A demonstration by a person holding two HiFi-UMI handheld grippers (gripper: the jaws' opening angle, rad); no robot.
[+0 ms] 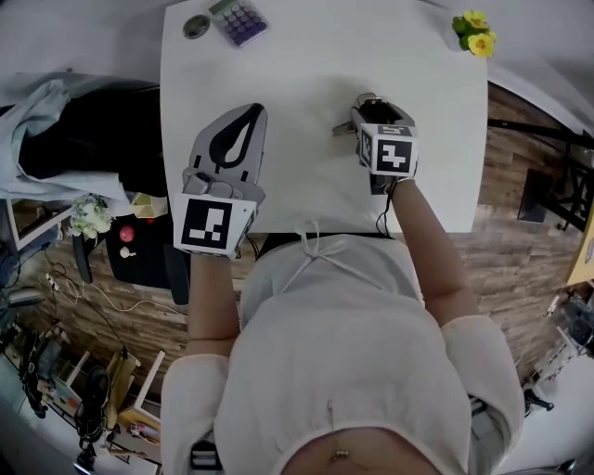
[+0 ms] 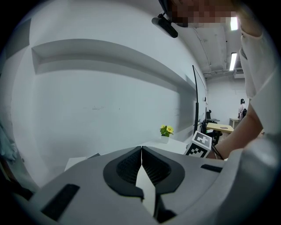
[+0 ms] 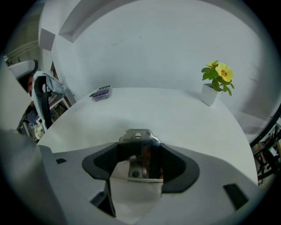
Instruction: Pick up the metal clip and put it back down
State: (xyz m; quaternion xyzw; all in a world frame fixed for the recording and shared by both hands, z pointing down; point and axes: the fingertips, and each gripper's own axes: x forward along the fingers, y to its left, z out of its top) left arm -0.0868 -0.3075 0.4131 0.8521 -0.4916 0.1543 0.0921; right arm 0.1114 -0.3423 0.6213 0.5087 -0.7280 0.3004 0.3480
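Both forearms reach forward. The left hand-held gripper point(image 2: 141, 154) points almost level, its 2 jaws pressed together, empty. The right hand-held gripper point(image 3: 140, 154) tilts steeply down, clamping the metal clip point(image 3: 138, 137).

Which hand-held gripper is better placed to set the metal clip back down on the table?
Right. The right hand-held gripper holds the metal clip between its jaws over the white table. The left hand-held gripper is shut and empty.

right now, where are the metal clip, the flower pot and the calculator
metal clip point(image 3: 138, 137), right gripper view, on its shiny top plate
flower pot point(image 3: 209, 94), right gripper view, on the white pot's side
calculator point(image 1: 238, 20), head view, on its keypad
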